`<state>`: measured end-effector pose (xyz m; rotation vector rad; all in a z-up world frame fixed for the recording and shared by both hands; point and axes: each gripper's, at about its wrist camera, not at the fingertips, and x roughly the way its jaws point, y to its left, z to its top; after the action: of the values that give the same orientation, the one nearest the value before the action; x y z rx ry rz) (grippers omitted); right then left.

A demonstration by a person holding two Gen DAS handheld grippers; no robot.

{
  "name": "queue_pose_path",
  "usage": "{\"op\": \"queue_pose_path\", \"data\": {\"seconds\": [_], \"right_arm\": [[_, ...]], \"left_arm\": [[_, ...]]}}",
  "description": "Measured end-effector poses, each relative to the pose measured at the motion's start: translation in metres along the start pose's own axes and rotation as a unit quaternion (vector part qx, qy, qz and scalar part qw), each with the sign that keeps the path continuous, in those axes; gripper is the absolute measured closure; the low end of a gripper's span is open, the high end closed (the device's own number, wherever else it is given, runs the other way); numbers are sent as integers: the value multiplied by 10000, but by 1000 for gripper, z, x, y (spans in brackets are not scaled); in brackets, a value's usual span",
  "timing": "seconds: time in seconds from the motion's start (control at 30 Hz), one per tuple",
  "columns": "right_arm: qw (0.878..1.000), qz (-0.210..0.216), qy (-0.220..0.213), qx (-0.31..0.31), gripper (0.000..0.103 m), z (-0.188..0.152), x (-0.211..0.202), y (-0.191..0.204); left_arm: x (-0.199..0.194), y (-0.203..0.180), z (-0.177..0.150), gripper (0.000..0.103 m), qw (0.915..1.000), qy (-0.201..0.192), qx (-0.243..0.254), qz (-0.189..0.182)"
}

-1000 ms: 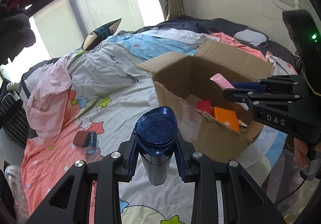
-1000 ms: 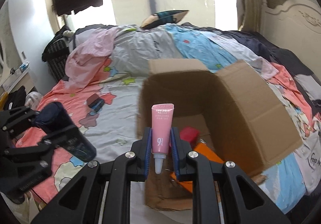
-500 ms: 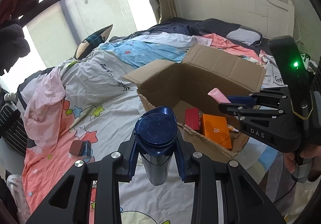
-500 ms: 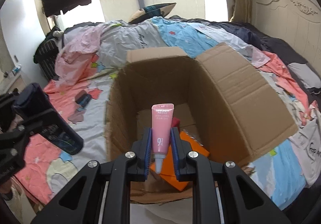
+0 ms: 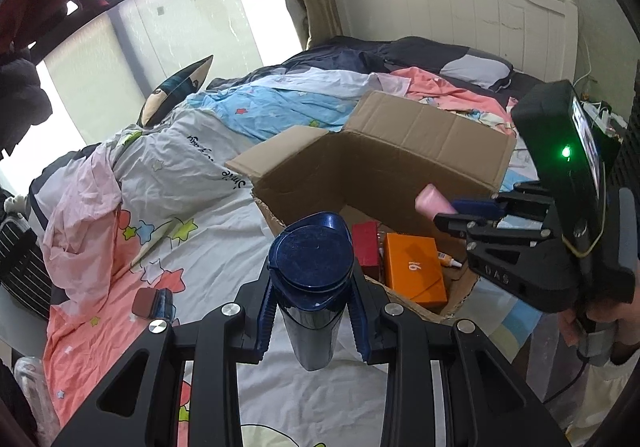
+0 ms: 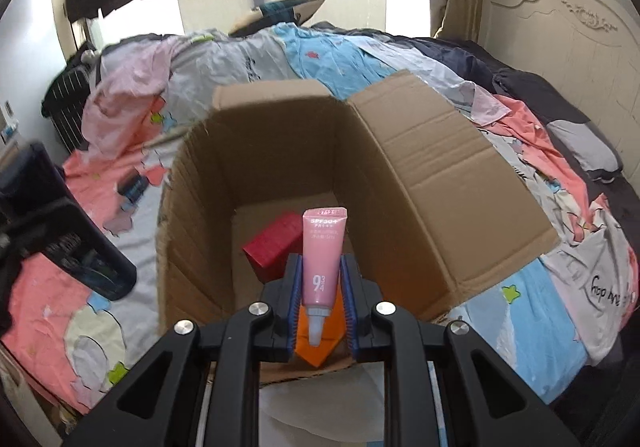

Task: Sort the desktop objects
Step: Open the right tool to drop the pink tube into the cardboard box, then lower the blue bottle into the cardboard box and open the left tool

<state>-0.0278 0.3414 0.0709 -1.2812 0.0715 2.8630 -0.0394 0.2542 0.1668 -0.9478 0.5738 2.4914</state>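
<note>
1. Right wrist view: the right claw [image 6: 320,299] is clenched on a pink tube [image 6: 322,259], nozzle toward the camera. Over the last second the open cardboard box [image 6: 440,175] has grown to fill the view, so the tube now hangs over the box's near edge, above a red box [image 6: 272,247] and an orange box [image 6: 320,351] already inside.
2. Left wrist view: the left claw [image 5: 310,311] grips a dark blue bottle [image 5: 310,283] below its cap. The cardboard box sat further off a second ago; now the bottle stands just short of its near left corner, above the bed [image 5: 192,207].
3. Meaning for the task: both claws have closed in on the box with their loads unreleased. The tube looks ready to be dropped in first; the bottle would likely follow.
4. Remaining: a small dark case [image 5: 154,303] lies on the bed's pink sheet, toward its left edge, well apart from the box and unsorted.
</note>
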Motion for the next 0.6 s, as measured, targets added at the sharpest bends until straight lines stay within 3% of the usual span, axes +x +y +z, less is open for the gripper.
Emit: {"op": "queue_pose_path", "data": {"seconds": [0.1,0.27,0.6], "right_arm": [[10000,-12,11,5,80,-2,0,-1],[9999,-133,-82,-51,59,-2,-5,-1],[9998,-138,-166,18,58,-3,-10,-6]], "left_arm": [[-2,-1,1,70,10000,-9,12,9],[-6,-3,6,70,10000,-38,43,30],[-24,-25,24,70,9991,-239,336,-12]]}}
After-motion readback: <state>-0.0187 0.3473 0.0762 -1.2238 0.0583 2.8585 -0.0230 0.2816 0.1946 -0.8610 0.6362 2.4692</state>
